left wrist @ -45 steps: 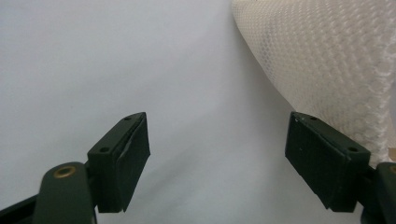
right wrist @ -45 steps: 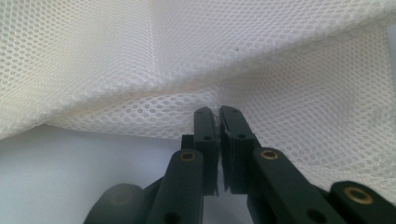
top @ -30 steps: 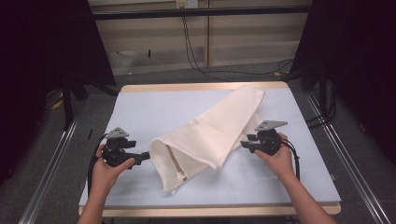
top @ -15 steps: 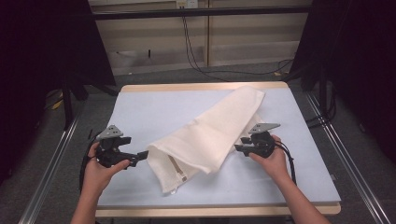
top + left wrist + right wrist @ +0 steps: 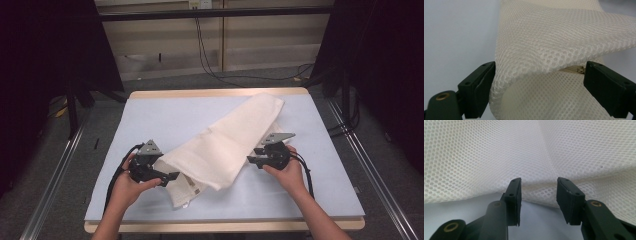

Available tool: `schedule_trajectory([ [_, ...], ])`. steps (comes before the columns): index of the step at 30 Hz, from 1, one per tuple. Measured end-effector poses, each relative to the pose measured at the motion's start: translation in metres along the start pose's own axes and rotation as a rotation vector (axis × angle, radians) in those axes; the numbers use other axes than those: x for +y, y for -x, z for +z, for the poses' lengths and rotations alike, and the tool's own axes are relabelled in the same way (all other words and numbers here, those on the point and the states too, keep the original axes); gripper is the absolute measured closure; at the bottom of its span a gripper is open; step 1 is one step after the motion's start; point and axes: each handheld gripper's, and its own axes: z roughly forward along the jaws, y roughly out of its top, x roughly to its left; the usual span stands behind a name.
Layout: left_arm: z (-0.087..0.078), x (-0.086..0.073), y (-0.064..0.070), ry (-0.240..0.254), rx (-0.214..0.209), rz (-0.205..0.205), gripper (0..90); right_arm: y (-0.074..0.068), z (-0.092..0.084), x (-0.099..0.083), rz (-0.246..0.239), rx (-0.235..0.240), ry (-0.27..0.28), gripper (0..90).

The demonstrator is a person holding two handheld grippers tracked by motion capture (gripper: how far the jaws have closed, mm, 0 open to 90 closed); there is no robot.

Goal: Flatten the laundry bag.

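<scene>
Cream mesh bag (image 5: 225, 145), honeycomb weave, folded lengthwise, lying diagonally on pale blue mat (image 5: 165, 117), far end near top-right edge, near end w/ zipper (image 5: 574, 69) toward front-left, upper layer lifted off lower one, edges curling.

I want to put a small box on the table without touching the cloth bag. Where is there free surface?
The far left corner of the table, beyond the left tongs, is bare. So is the right strip between the right tongs and the table's right edge, and the near right corner. The mesh bag crowds the middle diagonally, with both hands beside it.
</scene>
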Motion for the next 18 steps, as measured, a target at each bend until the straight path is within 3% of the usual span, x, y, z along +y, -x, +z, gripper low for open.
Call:
schedule_trajectory([
  [3,-0.003,0.0,-0.003,0.03,-0.006,-0.018,14.4,-0.001,-0.001,0.0,-0.001,-0.005,0.002,55.8],
  [10,-0.012,0.003,-0.006,0.058,0.025,-0.012,12.4,0.0,0.001,-0.001,0.004,-0.006,-0.003,55.4],
  [14,-0.005,0.015,0.004,0.056,0.022,0.053,13.4,0.001,0.001,-0.001,0.01,-0.003,0.002,55.3],
  [15,-0.003,0.017,0.006,0.055,0.035,0.069,15.5,0.001,0.001,-0.001,0.01,-0.004,0.002,55.3],
  [18,0.001,0.019,0.008,0.063,0.014,0.085,25.7,0.001,0.002,-0.001,0.011,0.0,-0.002,55.3],
])
